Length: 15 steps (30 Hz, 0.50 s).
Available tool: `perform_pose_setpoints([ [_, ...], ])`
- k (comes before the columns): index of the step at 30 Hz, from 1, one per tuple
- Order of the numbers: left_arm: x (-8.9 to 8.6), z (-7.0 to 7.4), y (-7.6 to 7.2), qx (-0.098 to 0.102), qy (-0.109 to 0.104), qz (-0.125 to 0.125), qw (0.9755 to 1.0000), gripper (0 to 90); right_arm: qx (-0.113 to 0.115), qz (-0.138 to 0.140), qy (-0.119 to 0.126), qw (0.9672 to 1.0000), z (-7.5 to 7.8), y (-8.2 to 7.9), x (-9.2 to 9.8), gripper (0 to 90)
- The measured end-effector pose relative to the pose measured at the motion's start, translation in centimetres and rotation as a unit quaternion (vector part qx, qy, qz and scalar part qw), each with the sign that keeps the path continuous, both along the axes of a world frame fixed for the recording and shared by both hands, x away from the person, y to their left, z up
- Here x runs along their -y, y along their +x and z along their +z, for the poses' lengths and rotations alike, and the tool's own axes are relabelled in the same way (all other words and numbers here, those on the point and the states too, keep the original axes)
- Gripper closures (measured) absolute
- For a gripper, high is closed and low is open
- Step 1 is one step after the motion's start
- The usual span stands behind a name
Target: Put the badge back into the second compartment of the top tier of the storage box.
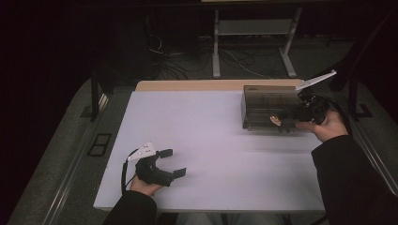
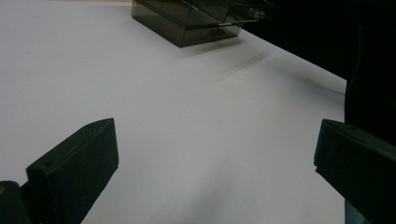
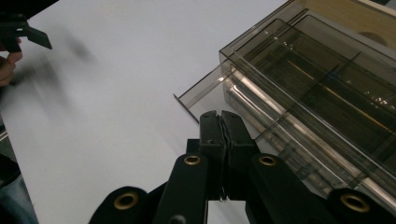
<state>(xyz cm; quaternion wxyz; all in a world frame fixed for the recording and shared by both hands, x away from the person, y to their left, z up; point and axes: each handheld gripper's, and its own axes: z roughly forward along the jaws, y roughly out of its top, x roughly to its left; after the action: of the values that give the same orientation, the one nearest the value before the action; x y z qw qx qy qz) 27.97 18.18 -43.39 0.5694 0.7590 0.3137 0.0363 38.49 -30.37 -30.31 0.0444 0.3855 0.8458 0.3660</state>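
A smoky clear plastic box [image 1: 267, 105] with inner compartments stands at the back right of the white table [image 1: 211, 136]. In the right gripper view the box [image 3: 327, 79] has a low drawer [image 3: 189, 100] pulled a little way out toward me. My right gripper [image 3: 222, 119] is shut just above that drawer, with nothing visible between its jaws. From above, the right gripper [image 1: 287, 116] points left at the box's front edge, beside a small tan spot [image 1: 275, 120] I cannot identify. My left gripper [image 1: 173, 162] rests open near the front left, far from the box [image 2: 187, 23].
A wood-coloured strip [image 1: 211, 85] runs along the table's far edge. Behind it stand a white desk frame [image 1: 253, 28] and loose cables [image 1: 173, 65] on the floor. My left hand and its gripper [image 3: 18, 32] appear at the far corner of the right gripper view.
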Motion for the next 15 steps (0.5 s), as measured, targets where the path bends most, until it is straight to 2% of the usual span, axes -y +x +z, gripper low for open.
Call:
perform_pose_setpoints([
  [15,0.0,0.0,0.0,-0.001,0.000,0.000,1.0000,0.0,0.008,-0.032,-0.004,0.9994,0.0,1.9,1.4,87.1],
])
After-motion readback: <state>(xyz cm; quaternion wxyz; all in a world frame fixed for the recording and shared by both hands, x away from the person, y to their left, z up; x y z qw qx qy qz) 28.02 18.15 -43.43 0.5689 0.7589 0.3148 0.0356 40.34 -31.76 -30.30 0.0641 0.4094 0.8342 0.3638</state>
